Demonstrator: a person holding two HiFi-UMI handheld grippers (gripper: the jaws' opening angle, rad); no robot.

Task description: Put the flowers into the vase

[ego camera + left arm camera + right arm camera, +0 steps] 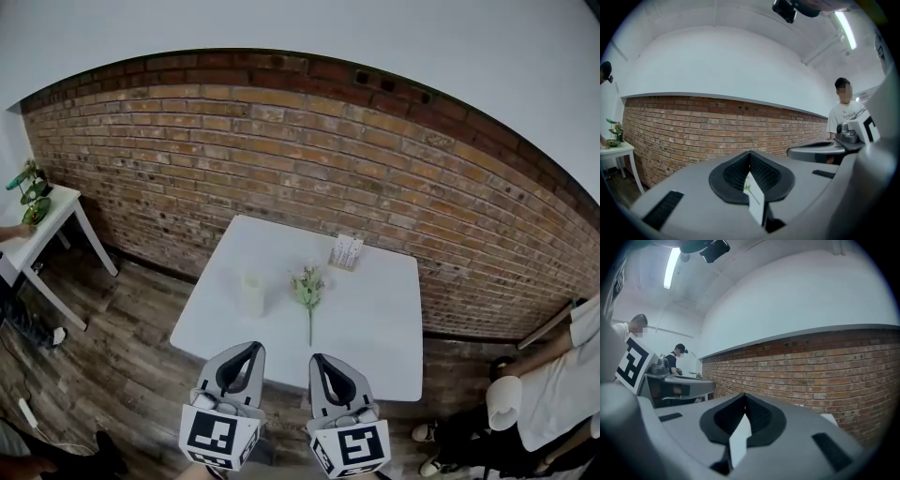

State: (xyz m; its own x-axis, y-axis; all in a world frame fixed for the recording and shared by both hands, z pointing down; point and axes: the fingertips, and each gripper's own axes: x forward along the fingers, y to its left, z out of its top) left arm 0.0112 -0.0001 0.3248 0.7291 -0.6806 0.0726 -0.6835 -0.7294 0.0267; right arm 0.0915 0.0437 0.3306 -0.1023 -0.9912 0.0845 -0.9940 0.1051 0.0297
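A: Two tools low in the head view: left gripper (255, 345) and right gripper (317, 357), side by side at the near edge of the table (375, 319). Clenched or released?

B: Clenched, both. Tips together in each gripper view, with only a sliver of white tabletop visible through the slit lower down. Nothing grasped.

A: And the flowers (308, 286)?

B: Flat on the table, near the middle. Blooms toward the brick wall (281, 141), stem toward the grippers. Well apart from both.

A: Vase (251, 292)?

B: Upright, just left of the flowers, not touching them. White, pale against the tabletop.

A: Anything else around?

B: A small card (346, 252) at the far edge, close to the bricks. Off to the left, a side table (66, 211) with a plant (33, 192). At the right, a person (553, 394) in a white top.
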